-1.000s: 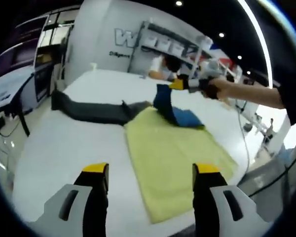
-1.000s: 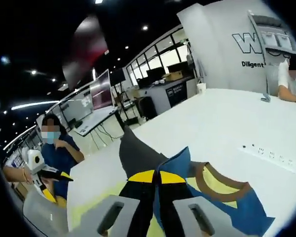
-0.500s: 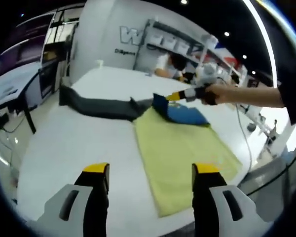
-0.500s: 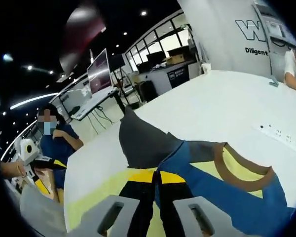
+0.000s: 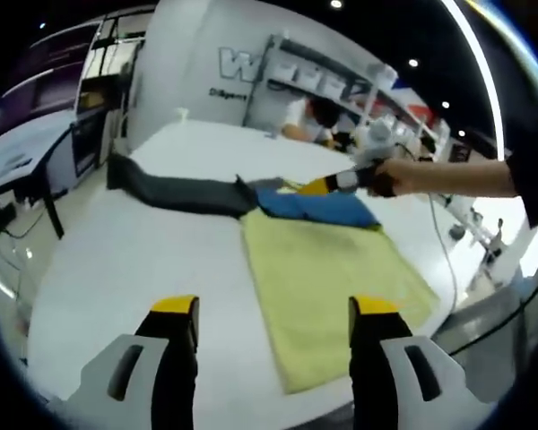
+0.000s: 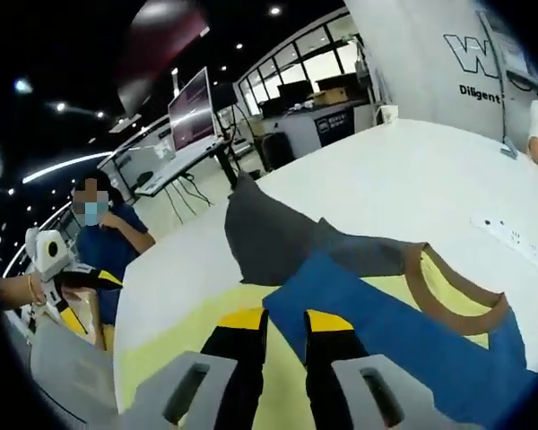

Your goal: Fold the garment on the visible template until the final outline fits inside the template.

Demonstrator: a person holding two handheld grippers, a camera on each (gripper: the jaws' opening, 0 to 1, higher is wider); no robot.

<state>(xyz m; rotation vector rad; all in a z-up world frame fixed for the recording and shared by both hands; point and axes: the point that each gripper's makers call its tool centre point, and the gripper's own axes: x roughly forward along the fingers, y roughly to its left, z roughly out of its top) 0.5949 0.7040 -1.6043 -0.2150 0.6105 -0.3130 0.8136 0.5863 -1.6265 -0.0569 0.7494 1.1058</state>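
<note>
The garment is blue (image 5: 316, 208) with a brown collar (image 6: 460, 300) and a long grey sleeve (image 5: 181, 191). It lies flat across the far end of the yellow-green template mat (image 5: 334, 288), and the sleeve trails off onto the white table. My right gripper (image 6: 286, 320) sits low over the blue body, jaws parted, with the cloth's edge lying between the tips. In the left gripper view, the right gripper (image 5: 325, 185) rests at the garment in a person's hand. My left gripper (image 5: 274, 307) hovers open near the table's front edge, well short of the garment.
The white table (image 5: 117, 269) stretches wide to the left of the mat. A power strip (image 6: 518, 245) lies near the far edge. One person sits at the far side (image 5: 307, 116). Another person in blue (image 6: 97, 237) stands at the table end, with desks and monitors behind.
The right gripper lowered the lifted blue part flat onto the mat and its jaws parted off the cloth. The left gripper stayed open in place.
</note>
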